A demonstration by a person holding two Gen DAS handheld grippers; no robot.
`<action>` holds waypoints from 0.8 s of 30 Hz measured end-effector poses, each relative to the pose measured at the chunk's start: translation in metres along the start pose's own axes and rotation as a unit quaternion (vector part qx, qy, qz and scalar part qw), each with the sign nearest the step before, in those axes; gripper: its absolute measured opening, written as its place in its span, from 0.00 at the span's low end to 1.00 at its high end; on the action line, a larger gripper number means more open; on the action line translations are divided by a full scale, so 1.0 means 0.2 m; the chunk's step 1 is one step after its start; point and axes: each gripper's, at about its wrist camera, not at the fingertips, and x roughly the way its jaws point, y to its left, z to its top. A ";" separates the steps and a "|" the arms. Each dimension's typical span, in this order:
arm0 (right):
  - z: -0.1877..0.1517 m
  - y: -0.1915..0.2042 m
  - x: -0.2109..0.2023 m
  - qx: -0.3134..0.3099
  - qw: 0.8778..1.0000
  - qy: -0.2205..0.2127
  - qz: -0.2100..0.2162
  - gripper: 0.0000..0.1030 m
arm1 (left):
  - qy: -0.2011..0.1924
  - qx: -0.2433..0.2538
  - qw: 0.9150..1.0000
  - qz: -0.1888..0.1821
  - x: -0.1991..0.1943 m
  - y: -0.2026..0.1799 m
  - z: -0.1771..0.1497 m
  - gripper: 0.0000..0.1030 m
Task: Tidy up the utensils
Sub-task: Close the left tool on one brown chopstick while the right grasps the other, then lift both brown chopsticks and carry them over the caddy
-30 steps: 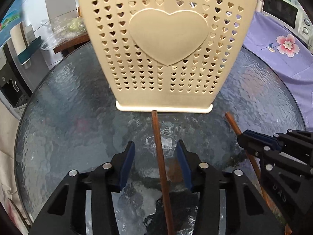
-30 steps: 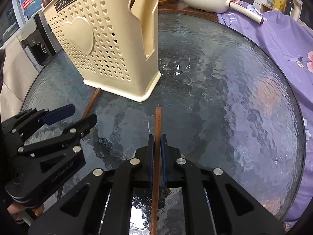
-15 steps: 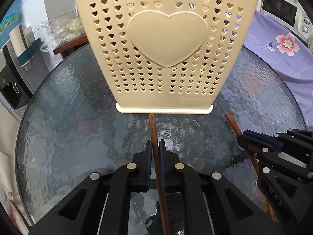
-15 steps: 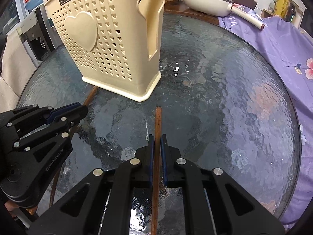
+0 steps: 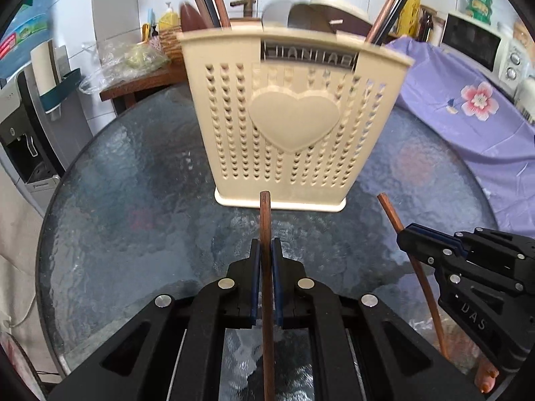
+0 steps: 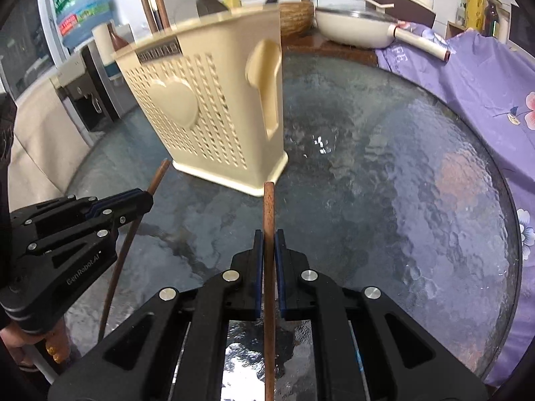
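Lifting now: both claws are rising off the counter, each with a stick clamped, where a second ago the left claw (image 5: pixel 266 250) was gaping wide around its thin brown wooden chopstick (image 5: pixel 265 234) and the rack's rim was above the view. The left claw is now pinched narrow on that stick. The right claw (image 6: pixel 268 244) is gripping a second brown wooden chopstick (image 6: pixel 269 214) just as tightly, as it was before.

The cream plastic utensil rack with heart-shaped perforations (image 5: pixel 294 127) is appearing lower and farther off in both views, motion-blurred, with its open top now showing. Other sticks and dark handles are already poking out of that top. Judgement: pickup is done, and both sticks are heading for the rack's top opening.

Materials: the chopsticks are slim, round-ended and matte, each tip projecting well forward of the blue pads. The rack is rigid, tapering downward to a flat foot, with a raised heart on its face. The round dark pebbled-glass counter (image 6: pixel 418 200) is glossy and throwing reflections. A purple flowered cloth (image 5: pixel 468 100) is draping beyond it.
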 end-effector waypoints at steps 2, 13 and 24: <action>0.00 0.00 -0.05 0.006 1.000 -0.010 0.012 0.07 | -0.010 -0.002 1.000 -0.006 -0.06 0.00 0.01 0.06; 0.05 -0.03 -0.34 0.018 0.995 -0.074 0.070 0.07 | -0.058 -0.011 0.998 -0.029 -0.32 0.04 0.04 0.06; 0.04 -0.01 -0.60 -0.002 0.988 -0.120 0.096 0.07 | -0.096 -0.013 0.994 -0.055 -0.53 0.04 0.03 0.06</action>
